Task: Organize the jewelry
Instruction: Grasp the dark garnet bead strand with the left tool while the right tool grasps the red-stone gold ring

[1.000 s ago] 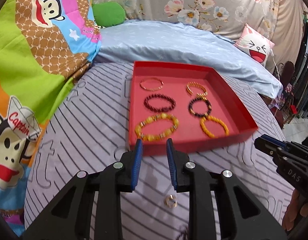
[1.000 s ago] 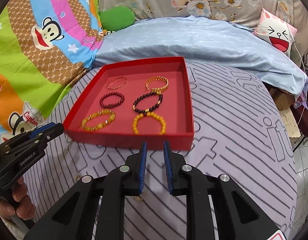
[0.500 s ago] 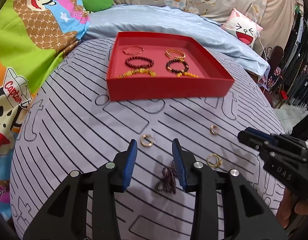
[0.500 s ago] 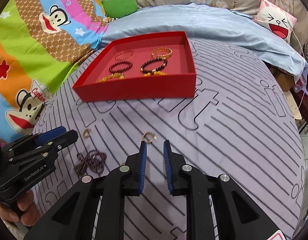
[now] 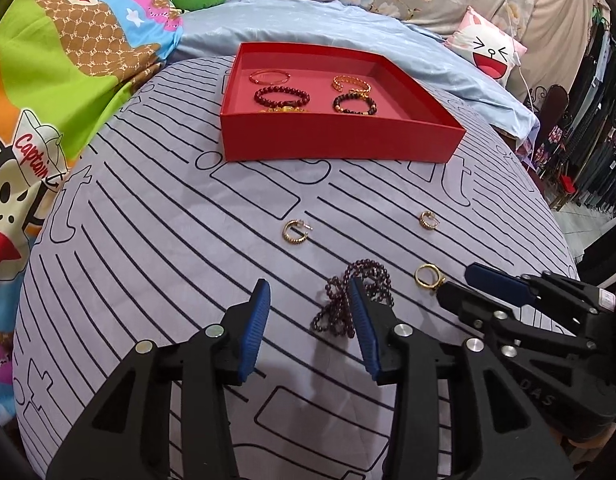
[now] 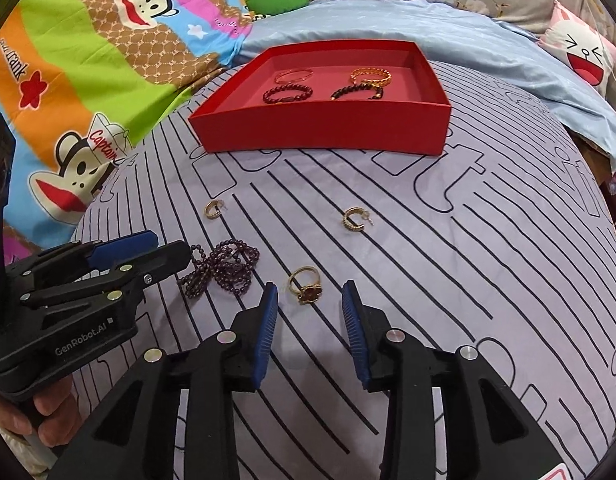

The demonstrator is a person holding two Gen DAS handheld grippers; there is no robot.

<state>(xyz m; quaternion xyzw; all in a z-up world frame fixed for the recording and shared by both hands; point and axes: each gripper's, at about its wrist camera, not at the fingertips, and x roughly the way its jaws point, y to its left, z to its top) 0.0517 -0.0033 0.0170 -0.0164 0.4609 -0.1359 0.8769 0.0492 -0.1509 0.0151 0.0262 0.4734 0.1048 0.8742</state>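
A red tray [image 5: 340, 142] [image 6: 320, 130] holds several bracelets at the far side of the striped cloth. Loose on the cloth lie a dark bead necklace [image 5: 340, 304] [image 6: 223, 270], a gold ring [image 5: 428, 276] [image 6: 305, 286] and two gold hoop earrings [image 5: 295, 231] [image 5: 427, 220] [image 6: 213, 209] [image 6: 355, 219]. My left gripper [image 5: 310, 296] is open, low over the cloth, its right finger at the necklace. My right gripper [image 6: 310, 298] is open with the ring between its fingertips.
The cloth covers a rounded surface [image 6: 468, 240] that falls away at the sides. Cartoon bedding [image 5: 47, 100] lies to the left, a blue sheet [image 5: 348, 32] and pillows [image 5: 488, 52] behind the tray.
Both grippers have pulled back from the tray toward the near side and lowered over the loose jewelry. Both have opened wider.
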